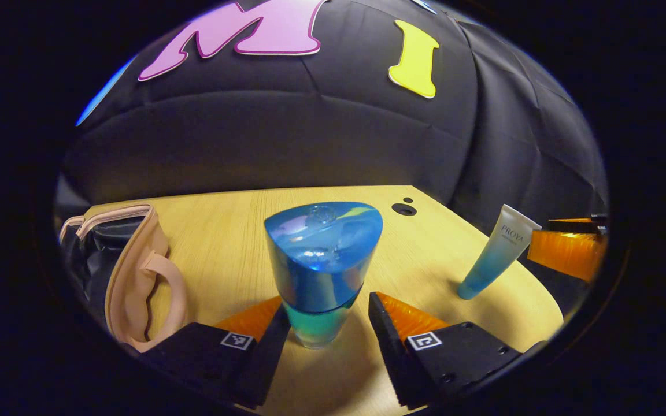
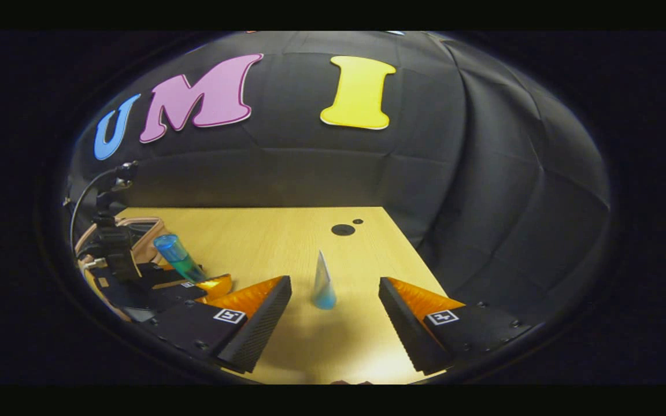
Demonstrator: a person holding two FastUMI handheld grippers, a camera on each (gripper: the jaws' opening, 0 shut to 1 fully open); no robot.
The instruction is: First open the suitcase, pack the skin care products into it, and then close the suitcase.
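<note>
blue bottle is stood upright on the table, framed between the spread fingers of the left gripper, not yet clamped. tube is stood ahead of the open right gripper. suitcase is seen unzipped, left of the bottle.

The tabletop looks like pale wood-grain laminate with a smooth, faintly sheeny face, the blue bottle is glossy translucent plastic, the tube a smooth satin plastic, and the beige suitcase a soft matt material.
</note>
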